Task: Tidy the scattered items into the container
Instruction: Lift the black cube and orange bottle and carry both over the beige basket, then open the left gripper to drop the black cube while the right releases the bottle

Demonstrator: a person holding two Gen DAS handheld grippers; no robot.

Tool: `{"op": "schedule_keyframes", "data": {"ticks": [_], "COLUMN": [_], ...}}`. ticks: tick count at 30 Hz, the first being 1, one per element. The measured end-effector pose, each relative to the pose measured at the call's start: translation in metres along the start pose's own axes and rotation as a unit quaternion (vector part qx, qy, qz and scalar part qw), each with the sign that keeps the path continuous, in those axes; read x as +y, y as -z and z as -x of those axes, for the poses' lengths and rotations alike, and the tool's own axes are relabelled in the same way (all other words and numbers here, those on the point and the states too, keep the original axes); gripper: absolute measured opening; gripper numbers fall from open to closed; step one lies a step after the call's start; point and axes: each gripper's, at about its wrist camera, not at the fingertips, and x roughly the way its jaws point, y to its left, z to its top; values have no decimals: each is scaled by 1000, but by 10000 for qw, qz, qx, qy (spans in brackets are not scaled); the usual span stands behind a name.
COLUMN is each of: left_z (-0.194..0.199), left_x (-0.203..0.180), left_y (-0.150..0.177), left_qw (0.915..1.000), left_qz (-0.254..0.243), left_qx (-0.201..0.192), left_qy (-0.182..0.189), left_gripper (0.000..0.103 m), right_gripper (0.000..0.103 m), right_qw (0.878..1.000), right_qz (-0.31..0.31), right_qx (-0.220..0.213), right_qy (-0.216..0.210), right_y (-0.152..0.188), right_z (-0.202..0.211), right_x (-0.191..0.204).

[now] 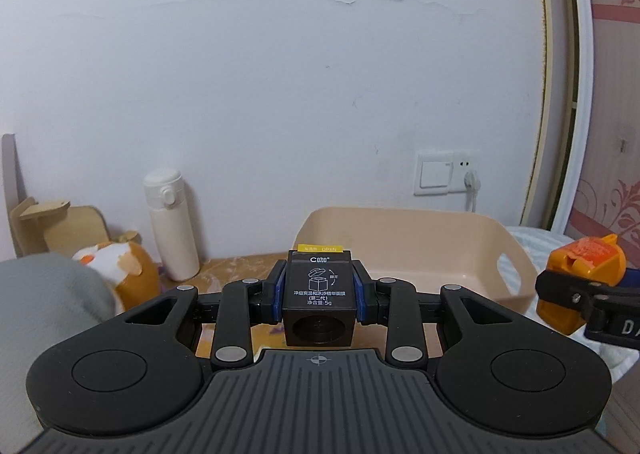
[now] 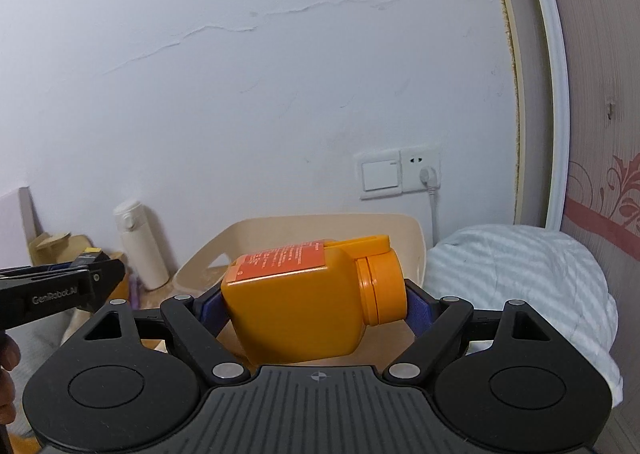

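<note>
My left gripper (image 1: 319, 290) is shut on a small black box (image 1: 319, 308) with white print and a yellow tab, held in the air before the beige bin (image 1: 472, 242). My right gripper (image 2: 312, 304) is shut on an orange bottle (image 2: 304, 294) lying sideways, cap to the right, with a red label on top. The beige bin (image 2: 412, 238) stands right behind it by the wall. The orange bottle (image 1: 576, 274) and right gripper also show at the right edge of the left wrist view; the left gripper (image 2: 60, 290) appears at the left of the right wrist view.
A white flask (image 1: 170, 223) stands against the wall at the left, next to an orange and white plush toy (image 1: 120, 274) and wooden pieces (image 1: 60, 225). Grey cloth (image 1: 44, 314) lies at the left. A pale striped blanket (image 2: 520, 274) lies to the right. A plugged wall socket (image 2: 424, 173) sits above the bin.
</note>
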Motion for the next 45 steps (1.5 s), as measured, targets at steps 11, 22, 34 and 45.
{"op": "schedule_keyframes", "data": {"ticks": [11, 22, 34, 45], "left_z": [-64, -170, -219, -212], "left_x": [-32, -49, -47, -49], "left_y": [-25, -13, 17, 17], "left_qw": [9985, 9863, 9679, 9655], "left_qz": [-179, -446, -751, -897], "left_qx": [426, 1578, 2394, 2433], "left_qy": [303, 147, 166, 241], "left_gripper": [32, 32, 32, 61], "right_gripper": [83, 83, 83, 83], "right_qw": [9991, 9930, 9826, 9782], "right_qz": [96, 382, 740, 841], "right_qx": [399, 1078, 1651, 1828], "right_qy": [84, 284, 427, 508], "right_y": [-23, -22, -17, -21], "right_z": [-69, -135, -168, -179], "right_x": [-7, -12, -3, 2]}}
